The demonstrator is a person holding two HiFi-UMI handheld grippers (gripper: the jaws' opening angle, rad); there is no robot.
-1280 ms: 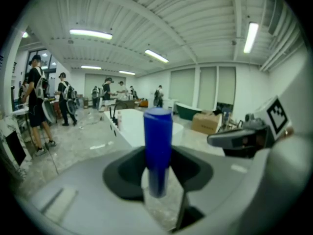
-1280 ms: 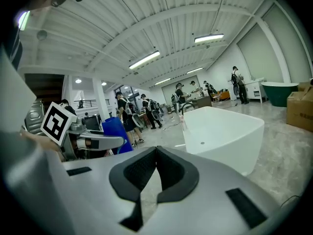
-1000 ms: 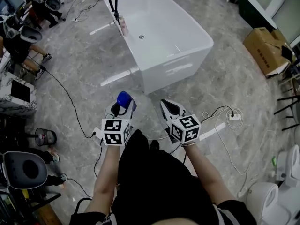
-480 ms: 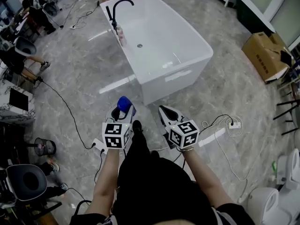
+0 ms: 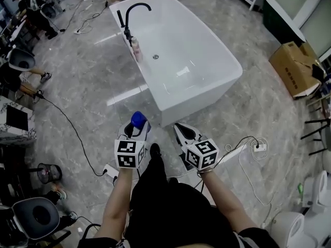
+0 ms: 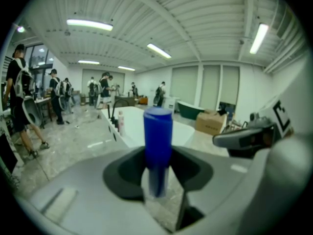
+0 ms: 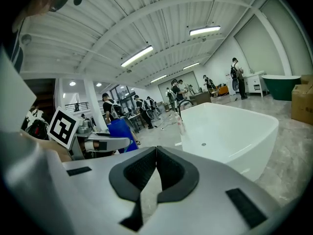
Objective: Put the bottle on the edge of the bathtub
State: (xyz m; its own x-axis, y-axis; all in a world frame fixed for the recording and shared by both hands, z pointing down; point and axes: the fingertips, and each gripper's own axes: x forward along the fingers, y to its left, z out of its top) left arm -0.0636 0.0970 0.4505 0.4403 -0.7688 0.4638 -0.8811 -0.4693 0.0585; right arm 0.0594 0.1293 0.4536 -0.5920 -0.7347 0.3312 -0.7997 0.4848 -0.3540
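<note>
My left gripper (image 5: 134,129) is shut on a blue bottle (image 5: 137,119), which stands upright between its jaws (image 6: 157,146). It hangs over the grey floor, just short of the near end of the white bathtub (image 5: 217,94). My right gripper (image 5: 183,132) is beside it, shut with nothing between its tips (image 7: 155,153). In the right gripper view the blue bottle (image 7: 121,132) shows at the left and the bathtub (image 7: 234,131) ahead at the right. A black tap (image 5: 132,12) and a small pink bottle (image 5: 136,48) stand on the tub's left rim.
Cables (image 5: 72,125) and a power strip (image 5: 258,146) lie on the floor near my feet. A cardboard box (image 5: 295,66) stands at the right, a toilet (image 5: 295,226) at the lower right. People and desks (image 5: 20,19) fill the far left.
The bathtub has drawn nearer in the head view as I step toward it. Both grippers keep their places in front of me, and the blue bottle stays held.
</note>
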